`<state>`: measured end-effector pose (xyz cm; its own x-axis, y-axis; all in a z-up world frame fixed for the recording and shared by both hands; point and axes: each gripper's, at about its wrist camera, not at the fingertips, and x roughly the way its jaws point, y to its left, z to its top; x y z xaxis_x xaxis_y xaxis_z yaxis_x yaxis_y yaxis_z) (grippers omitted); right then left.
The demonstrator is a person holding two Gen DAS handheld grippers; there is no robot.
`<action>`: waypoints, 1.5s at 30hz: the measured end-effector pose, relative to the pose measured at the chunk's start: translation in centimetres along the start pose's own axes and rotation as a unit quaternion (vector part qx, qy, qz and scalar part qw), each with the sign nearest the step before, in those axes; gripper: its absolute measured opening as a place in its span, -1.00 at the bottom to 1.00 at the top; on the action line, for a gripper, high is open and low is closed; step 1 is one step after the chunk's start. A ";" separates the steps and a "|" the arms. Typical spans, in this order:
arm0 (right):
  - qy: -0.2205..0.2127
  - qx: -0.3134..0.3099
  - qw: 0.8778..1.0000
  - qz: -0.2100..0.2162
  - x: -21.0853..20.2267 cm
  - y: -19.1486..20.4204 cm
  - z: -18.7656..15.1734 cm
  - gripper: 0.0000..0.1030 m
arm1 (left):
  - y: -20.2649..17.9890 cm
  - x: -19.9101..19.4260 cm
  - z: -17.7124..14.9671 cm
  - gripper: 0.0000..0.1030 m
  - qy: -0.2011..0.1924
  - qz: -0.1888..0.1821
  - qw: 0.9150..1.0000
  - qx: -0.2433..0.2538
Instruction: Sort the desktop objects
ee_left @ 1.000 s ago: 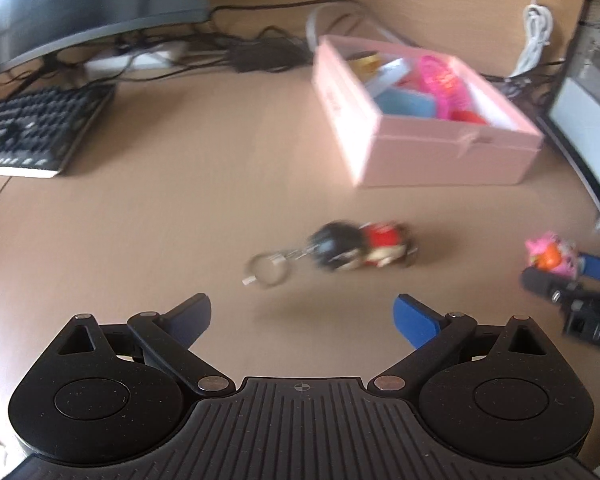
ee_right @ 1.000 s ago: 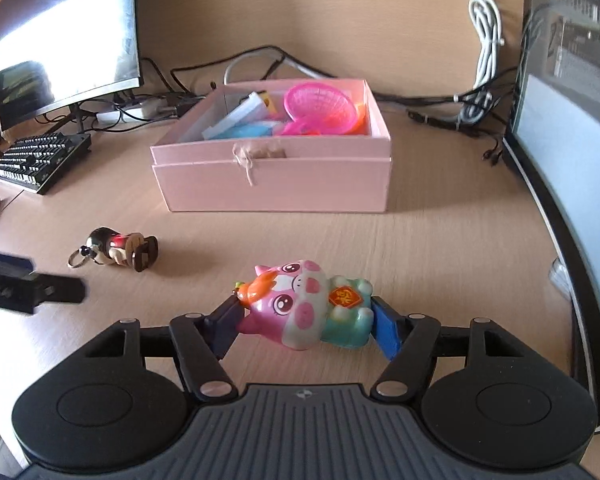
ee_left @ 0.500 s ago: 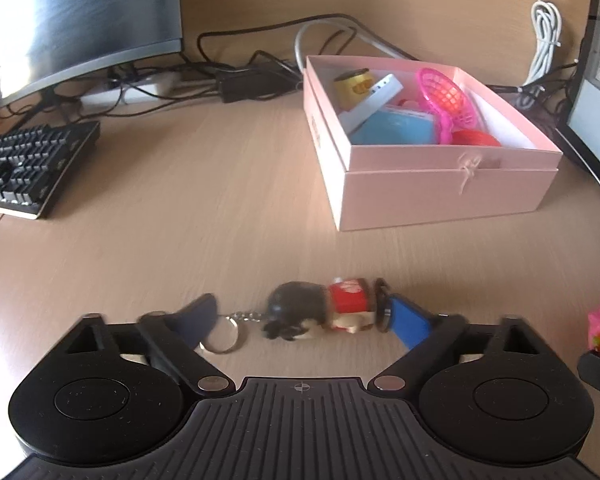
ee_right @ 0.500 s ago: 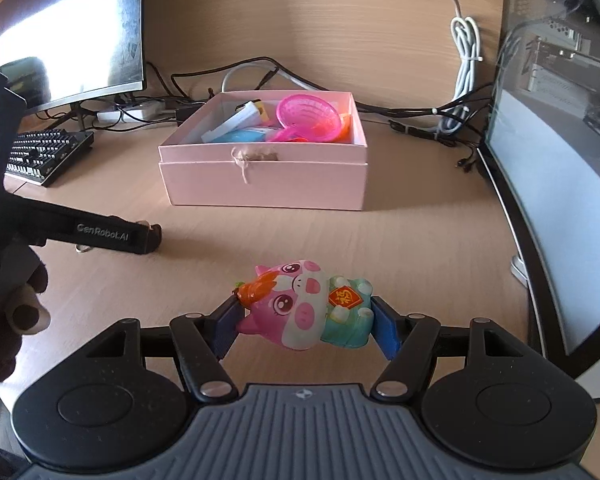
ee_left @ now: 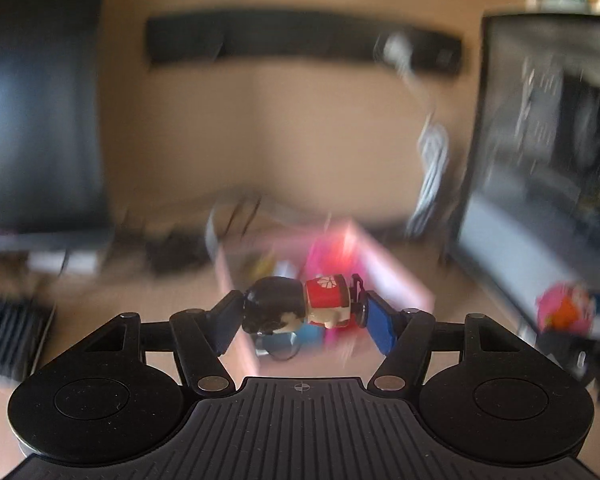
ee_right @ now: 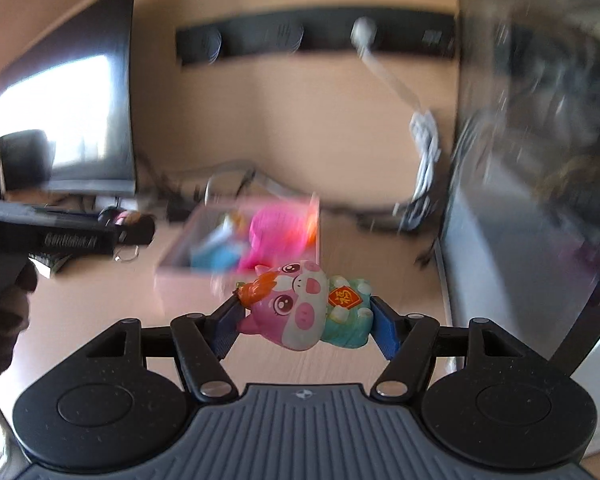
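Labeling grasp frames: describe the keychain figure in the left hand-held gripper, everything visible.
The keychain figure is a small glossy doll: black head, red torso with a white emblem, cream base. It lies sideways, head left, clamped between the left hand-held gripper fingers and lifted off the desk. Its ring dangles below.

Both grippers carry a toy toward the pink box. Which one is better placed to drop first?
Probably left. The left gripper holds the keychain figure right at the pink box; the right gripper's pig toy looks farther back.
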<state>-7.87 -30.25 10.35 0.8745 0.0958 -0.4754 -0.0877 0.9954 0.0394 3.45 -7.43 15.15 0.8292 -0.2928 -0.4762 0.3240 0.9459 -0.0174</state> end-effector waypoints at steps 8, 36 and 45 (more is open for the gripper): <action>-0.021 0.013 1.000 -0.011 1.1 0.6 2.1 0.30 | -2.6 7.5 3.8 0.81 0.026 -0.046 0.999 -0.002; 0.098 0.040 0.994 0.009 17.8 2.3 9.2 0.58 | 6.8 0.0 -12.9 1.00 0.209 0.069 0.968 -0.118; 0.087 0.041 0.995 -0.009 13.0 0.1 2.9 1.00 | 5.4 1.4 -14.6 1.00 0.191 0.071 0.975 -0.092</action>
<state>4.87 -28.84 6.69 0.7787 0.0831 -0.6218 -0.0284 0.9948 0.0974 -0.27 -0.67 1.54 0.6182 -0.1172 -0.7772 0.1016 0.9924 -0.0688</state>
